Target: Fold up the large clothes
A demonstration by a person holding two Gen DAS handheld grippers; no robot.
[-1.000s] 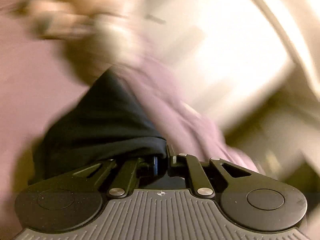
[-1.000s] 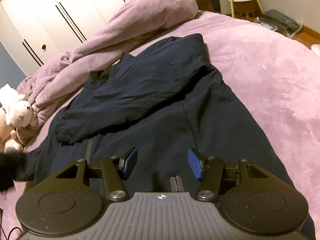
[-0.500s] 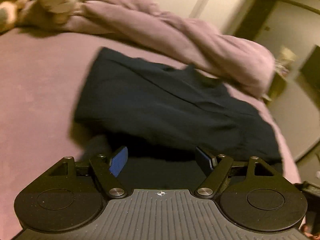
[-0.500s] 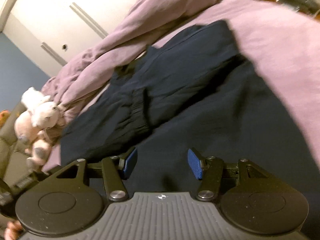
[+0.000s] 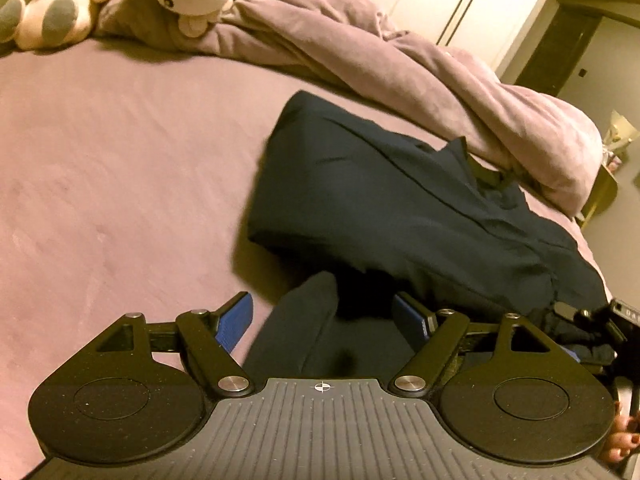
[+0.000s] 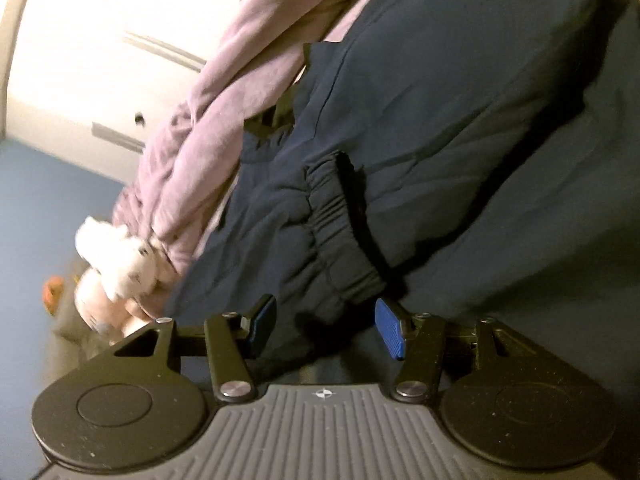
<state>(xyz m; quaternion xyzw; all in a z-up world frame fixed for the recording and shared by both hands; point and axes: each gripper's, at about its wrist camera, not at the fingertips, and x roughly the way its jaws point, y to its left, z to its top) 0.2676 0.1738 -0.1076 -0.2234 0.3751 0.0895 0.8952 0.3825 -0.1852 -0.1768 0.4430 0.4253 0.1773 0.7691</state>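
Having just let go, my left hand-held gripper gapes over the folded navy jacket; right hand-held gripper half-open, empty, nearing the elastic cuff.

plush toys: blurred | dark jacket: cut off at right edge | foot: cropped at corner | right tool: mostly hidden

Left wrist view angled down across the bed, right wrist view tilted, close, both sharing the dark garment.
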